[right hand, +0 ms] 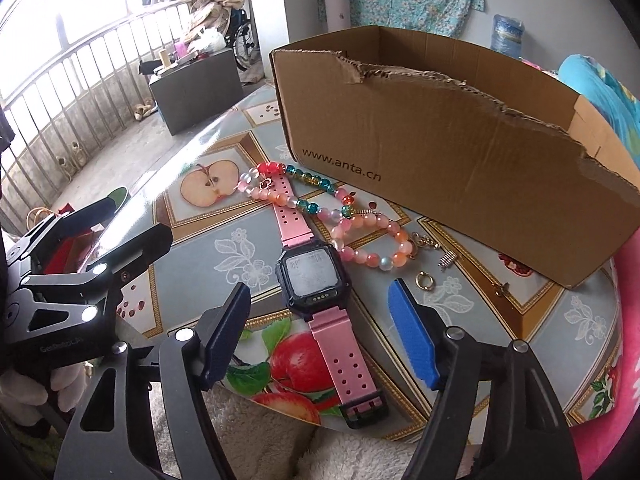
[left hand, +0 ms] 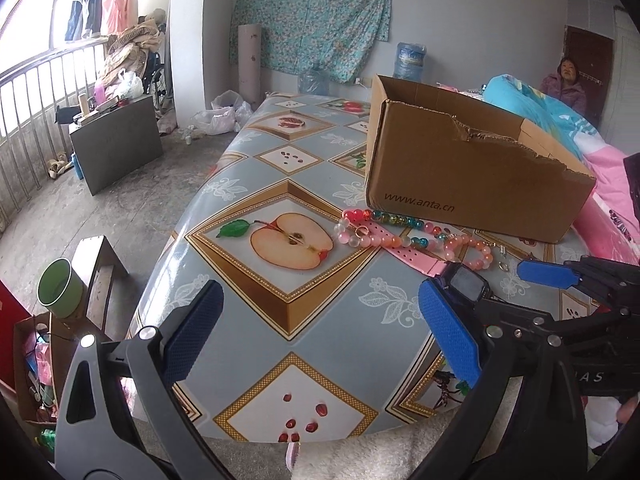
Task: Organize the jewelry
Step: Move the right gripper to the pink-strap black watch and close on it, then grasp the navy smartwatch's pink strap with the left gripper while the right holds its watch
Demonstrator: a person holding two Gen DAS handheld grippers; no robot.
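Watch [right hand: 311, 280] flat on the bench [right hand: 192, 256], in front of the box [right hand: 440, 152], beads [right hand: 360, 232] between them. Our right gripper [right hand: 320, 332] straddles the watch, jaws apart, nothing gripped. Left gripper [left hand: 320, 332] jaws apart, empty. Step: picking up the watch. Next: close on its case, lift to the box.

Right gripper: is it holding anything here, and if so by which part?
Nothing is held. The right gripper stands open astride the pink-strapped watch, pads clear of its case; the watch lies flat on the table. The left gripper is open too, with nothing between its fingers.
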